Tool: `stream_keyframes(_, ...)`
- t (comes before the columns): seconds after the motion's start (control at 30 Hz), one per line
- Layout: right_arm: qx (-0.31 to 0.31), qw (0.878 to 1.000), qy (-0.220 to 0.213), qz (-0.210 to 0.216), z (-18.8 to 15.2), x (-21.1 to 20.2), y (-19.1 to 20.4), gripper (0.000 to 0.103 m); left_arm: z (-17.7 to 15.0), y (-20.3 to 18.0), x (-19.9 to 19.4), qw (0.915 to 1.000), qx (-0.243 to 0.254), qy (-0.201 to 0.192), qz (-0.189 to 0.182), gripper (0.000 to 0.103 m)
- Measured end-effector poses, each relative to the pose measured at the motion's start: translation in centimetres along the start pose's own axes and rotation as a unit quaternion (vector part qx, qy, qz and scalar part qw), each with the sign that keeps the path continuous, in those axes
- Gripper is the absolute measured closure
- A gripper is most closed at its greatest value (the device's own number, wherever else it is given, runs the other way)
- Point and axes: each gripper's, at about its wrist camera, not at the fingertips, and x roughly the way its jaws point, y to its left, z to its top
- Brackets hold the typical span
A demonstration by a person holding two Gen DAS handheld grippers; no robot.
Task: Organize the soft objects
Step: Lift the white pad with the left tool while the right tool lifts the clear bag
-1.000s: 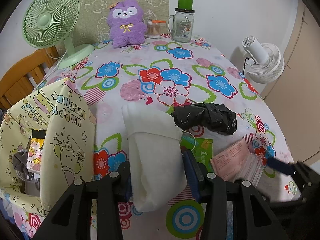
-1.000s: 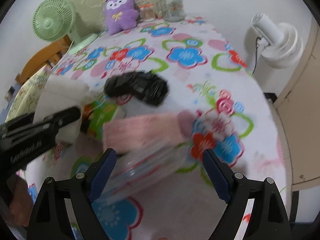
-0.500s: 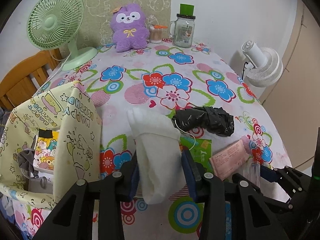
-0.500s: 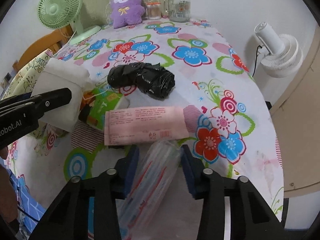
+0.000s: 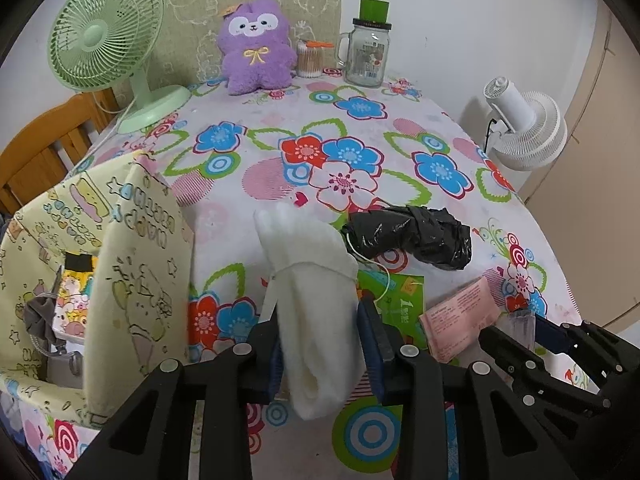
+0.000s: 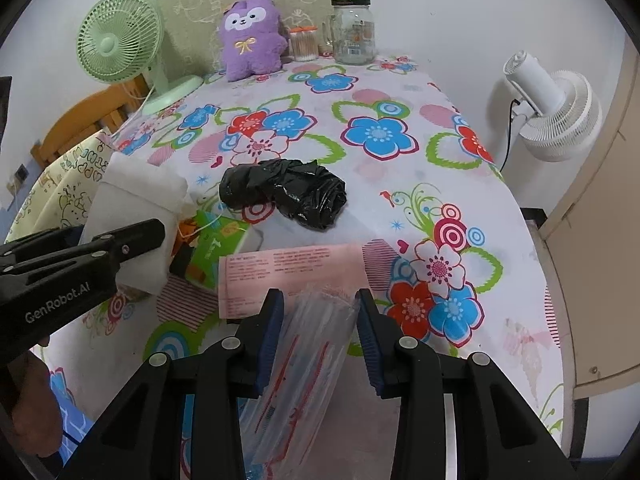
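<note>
Your left gripper is closing on the white folded cloth, both blue pads pressing into its sides. The cloth's long axis is running from near to far along the fingers, its rounded folded end hanging out at the near side and its far end spreading over the flowered tablecloth. Just left of it, the yellow printed fabric bag is standing open at the table's left edge.

Your right gripper is closing on the clear plastic packet with red lines, with the pads squeezing both of its edges. The packet's long axis is tilting from near left to far right, and its far end is lying on the pink printed sheet, which is stretching left to right across the cloth. Left of the sheet sits the green packet, partly under the white cloth. Beyond them the black crumpled bag is lying with its length left to right. At the far edge the purple plush toy is sitting upright, with the green fan to its left and the glass jar to its right.
</note>
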Motion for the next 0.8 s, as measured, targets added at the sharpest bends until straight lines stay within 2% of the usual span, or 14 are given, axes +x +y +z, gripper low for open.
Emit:
stream_keyframes(0.13,0.008,1.000,0.002,0.000,0.1,0.2,-0.5,0.063,0.0,0.2,0.2,0.9999,-0.008,0.001,-0.008,0.084)
stream_keyframes(0.33,0.021,1.000,-0.001,0.005,0.4,0.3,-1.0,0.063,0.4,0.9,-1.0,0.9995,-0.021,-0.021,-0.010,0.088)
stream_keyframes(0.47,0.032,0.999,-0.003,0.012,0.5,0.0,-1.3,0.063,0.6,1.5,-0.9,0.9991,-0.030,-0.020,-0.021,0.088)
stream_keyframes(0.57,0.038,0.999,-0.004,0.012,0.4,-0.1,-1.5,0.063,0.6,1.3,-0.7,0.9990,-0.027,-0.015,-0.032,0.090)
stream_keyframes(0.8,0.041,0.999,-0.002,0.015,0.6,-0.1,-1.5,0.063,0.5,0.5,-2.1,0.9984,-0.002,-0.041,-0.038,0.091)
